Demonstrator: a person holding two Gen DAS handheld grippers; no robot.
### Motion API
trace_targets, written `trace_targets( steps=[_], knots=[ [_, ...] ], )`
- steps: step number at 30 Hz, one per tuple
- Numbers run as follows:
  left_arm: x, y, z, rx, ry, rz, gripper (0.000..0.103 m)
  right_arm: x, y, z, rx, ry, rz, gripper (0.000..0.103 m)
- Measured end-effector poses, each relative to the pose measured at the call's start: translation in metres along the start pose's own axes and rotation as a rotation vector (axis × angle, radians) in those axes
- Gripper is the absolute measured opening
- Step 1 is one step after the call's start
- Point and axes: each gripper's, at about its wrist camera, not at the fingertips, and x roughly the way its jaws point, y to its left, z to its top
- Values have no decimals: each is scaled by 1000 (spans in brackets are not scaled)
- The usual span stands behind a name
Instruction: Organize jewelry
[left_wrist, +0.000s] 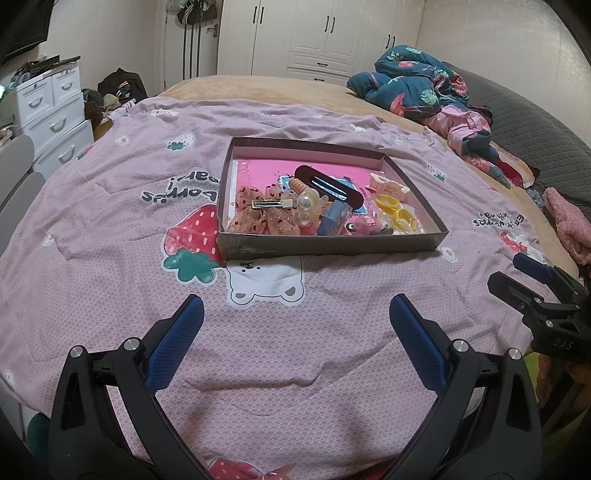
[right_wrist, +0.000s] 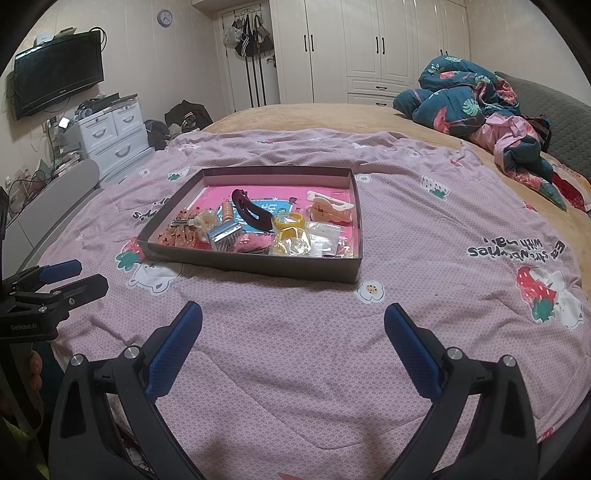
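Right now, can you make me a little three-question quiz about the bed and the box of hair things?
1. True or false: both grippers are open.
2. What is the box resting on? A) the white drawers B) the pink strawberry sheet C) the floor
3. Fill in: the long dark oval hair clip lies ___ the box.

Key:
1. True. The left gripper and right gripper are both spread wide, holding nothing.
2. B, the pink strawberry sheet.
3. inside

The left claw (left_wrist: 295, 314) gapes wide over the pink quilt (left_wrist: 110, 221), short of the accessory box (left_wrist: 325, 247).
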Motion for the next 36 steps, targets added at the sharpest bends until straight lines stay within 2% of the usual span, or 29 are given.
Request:
trace_targets(
  steps=[21, 25, 29, 33, 36],
  knots=[
    [3, 3, -3, -15, 7, -2, 94, -1, 0, 0, -3, 2, -7, 98],
    [6, 3, -4, -21, 2, 38, 94, 0, -1, -1, -2, 3, -9, 98],
    [7, 6, -4, -40, 4, 6, 94, 4, -4, -2, 1, 8, -10, 98],
    [10, 8, -2, -32, 0, 46, 94, 10, -10, -1, 9, 15, -17, 98],
    [17, 23, 2, -72, 24, 68, 94, 20, -30, 5, 40, 23, -46, 98]
  ],
)
